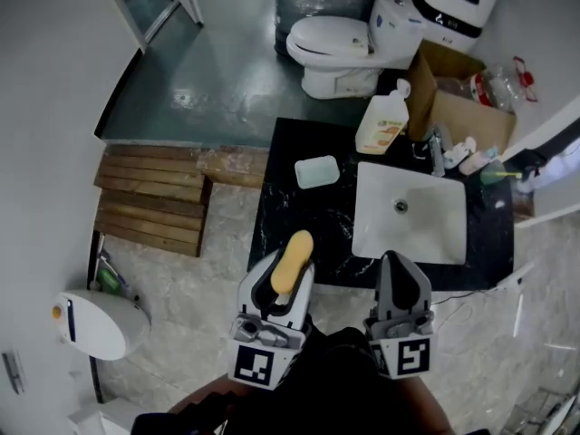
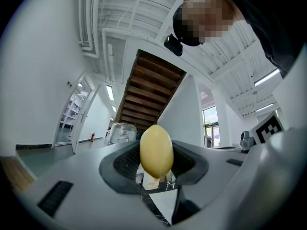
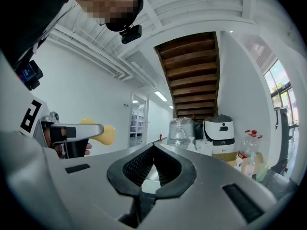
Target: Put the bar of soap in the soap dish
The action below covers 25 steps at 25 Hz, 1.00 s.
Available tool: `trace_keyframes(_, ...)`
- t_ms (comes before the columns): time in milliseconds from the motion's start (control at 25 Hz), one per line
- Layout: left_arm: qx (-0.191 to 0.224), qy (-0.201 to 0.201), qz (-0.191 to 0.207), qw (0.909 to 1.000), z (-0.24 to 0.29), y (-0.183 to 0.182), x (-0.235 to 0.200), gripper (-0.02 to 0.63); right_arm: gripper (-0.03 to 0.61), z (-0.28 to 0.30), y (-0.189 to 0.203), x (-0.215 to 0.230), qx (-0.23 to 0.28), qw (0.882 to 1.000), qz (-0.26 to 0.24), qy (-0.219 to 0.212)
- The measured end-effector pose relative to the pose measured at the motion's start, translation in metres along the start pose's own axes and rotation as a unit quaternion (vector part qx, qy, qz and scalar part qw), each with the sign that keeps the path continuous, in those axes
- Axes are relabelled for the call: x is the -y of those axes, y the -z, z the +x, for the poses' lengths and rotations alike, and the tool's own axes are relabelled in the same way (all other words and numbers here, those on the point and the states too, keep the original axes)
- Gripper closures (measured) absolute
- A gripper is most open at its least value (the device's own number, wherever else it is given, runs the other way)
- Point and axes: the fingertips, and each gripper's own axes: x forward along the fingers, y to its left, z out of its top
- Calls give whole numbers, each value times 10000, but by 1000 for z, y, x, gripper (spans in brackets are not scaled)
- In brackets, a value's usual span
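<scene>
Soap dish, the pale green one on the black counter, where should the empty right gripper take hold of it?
Come down on the pale green rounded-rectangular soap dish and pinch its rim across the shorter width. It lies flat on the black marbled counter, so likely only those long edges give the right gripper purchase.

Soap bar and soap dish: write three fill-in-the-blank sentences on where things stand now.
The left gripper is shut on the ____.
In the head view, the soap dish lies on the black counter, ____ of the sink.
The right gripper holds ____.
Missing: soap bar; left; nothing.
</scene>
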Motion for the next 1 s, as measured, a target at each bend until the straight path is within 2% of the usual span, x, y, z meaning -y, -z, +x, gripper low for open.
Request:
trace_keyframes(200, -136, 134, 60, 9998, 13, 4, 2, 459, 572, 7, -4, 17, 44, 10000, 39, 64)
trace_keyframes(320, -157, -21, -16, 9999, 18, 7, 7, 459, 571, 9, -11, 18, 144, 9998, 79, -107)
trace_keyframes(520, -191, -324, 22, 9993, 24, 13, 11, 459, 572, 10, -4, 28, 8, 9991, 72, -411)
trace_keyframes(760, -122, -534, 51, 9985, 47, 15, 4, 459, 572, 19, -5, 38, 95, 9984, 180, -523)
trace_keyframes(1000, -325, -531, -366, 9974, 56, 23, 2, 459, 572, 25, -1, 43, 70, 9975, 241, -664)
